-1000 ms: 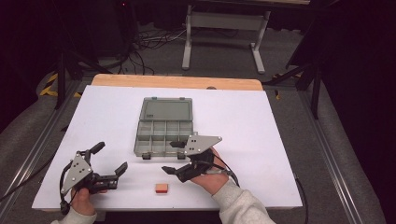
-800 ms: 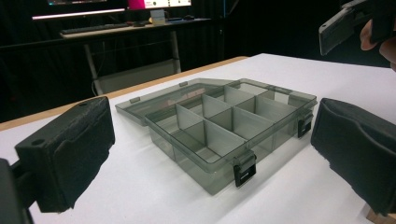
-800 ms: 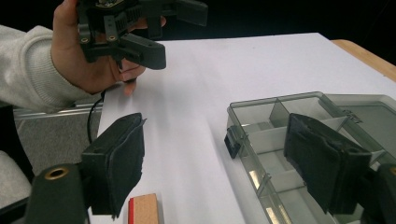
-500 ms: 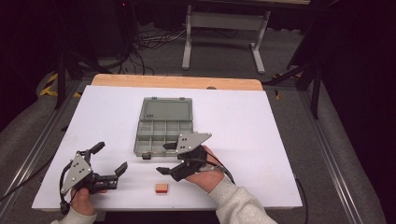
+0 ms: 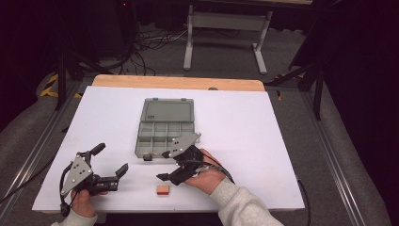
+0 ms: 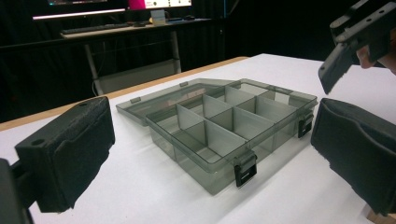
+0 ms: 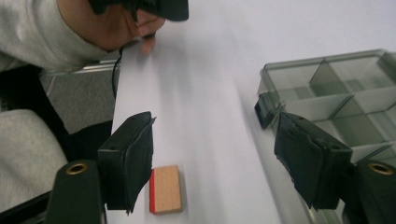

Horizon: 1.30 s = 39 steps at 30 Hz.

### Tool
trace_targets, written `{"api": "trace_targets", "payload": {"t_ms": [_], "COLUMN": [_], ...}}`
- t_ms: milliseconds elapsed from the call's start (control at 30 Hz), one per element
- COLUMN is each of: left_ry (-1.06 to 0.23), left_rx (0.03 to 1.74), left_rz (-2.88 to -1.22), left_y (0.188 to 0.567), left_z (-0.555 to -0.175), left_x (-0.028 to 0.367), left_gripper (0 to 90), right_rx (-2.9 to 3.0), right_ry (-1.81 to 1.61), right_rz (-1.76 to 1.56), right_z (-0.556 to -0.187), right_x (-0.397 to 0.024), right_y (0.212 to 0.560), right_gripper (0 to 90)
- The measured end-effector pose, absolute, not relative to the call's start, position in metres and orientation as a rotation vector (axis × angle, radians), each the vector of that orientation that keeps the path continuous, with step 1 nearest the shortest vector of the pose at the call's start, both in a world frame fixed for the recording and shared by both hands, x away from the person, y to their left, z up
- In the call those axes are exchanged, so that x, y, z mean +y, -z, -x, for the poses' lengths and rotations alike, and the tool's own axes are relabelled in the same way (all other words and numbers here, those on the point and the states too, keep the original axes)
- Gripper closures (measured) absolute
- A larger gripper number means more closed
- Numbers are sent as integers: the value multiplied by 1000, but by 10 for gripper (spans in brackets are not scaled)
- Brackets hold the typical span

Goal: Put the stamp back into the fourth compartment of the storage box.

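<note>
A small wooden block with a red side (image 5: pixel 162 189) (image 7: pixel 166 189) lies on the white table near its front edge. My right gripper (image 5: pixel 163 165) (image 7: pixel 219 168) hovers just behind and above it. Its jaws are open and have just been closing. The pads press on nothing, and the block lies on the table beside one jaw. A grey clear compartment box (image 5: pixel 165 128) (image 6: pixel 224 126) (image 7: pixel 336 93) stands open mid-table, lid laid flat behind it, compartments empty. My left gripper (image 5: pixel 112 158) (image 6: pixel 210 154) rests open at the front left, pointing at the box.
The white table sheet (image 5: pixel 263 141) has free room to the right and left of the box. A wooden table edge (image 5: pixel 179 82) runs along the back. Cables and metal stand legs (image 5: pixel 223 37) sit on the floor beyond. A black latch (image 5: pixel 147 157) sticks out of the box's front.
My right gripper has shifted a little to the left, closer to the block, and its jaws have narrowed. The left gripper, box and block have stayed put.
</note>
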<state>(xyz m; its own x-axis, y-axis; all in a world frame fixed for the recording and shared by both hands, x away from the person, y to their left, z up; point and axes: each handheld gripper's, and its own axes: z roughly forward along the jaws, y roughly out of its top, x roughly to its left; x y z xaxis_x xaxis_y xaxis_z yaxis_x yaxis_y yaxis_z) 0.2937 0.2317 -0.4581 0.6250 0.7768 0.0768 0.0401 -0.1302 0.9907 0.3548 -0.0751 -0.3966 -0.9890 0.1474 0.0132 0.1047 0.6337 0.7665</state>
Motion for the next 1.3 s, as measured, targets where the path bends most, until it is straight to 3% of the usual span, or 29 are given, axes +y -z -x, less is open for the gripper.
{"api": "trace_targets", "payload": {"t_ms": [1300], "left_ry": [-725], "left_rx": [689], "left_rz": [-1596], "left_y": [458], "left_z": [-294], "left_x": [231], "left_gripper": [6], "right_rx": [3074], "right_ry": [-837], "right_rz": [-119], "right_z": [-342], "right_x": [-47], "right_y": [419], "right_gripper": [341]}}
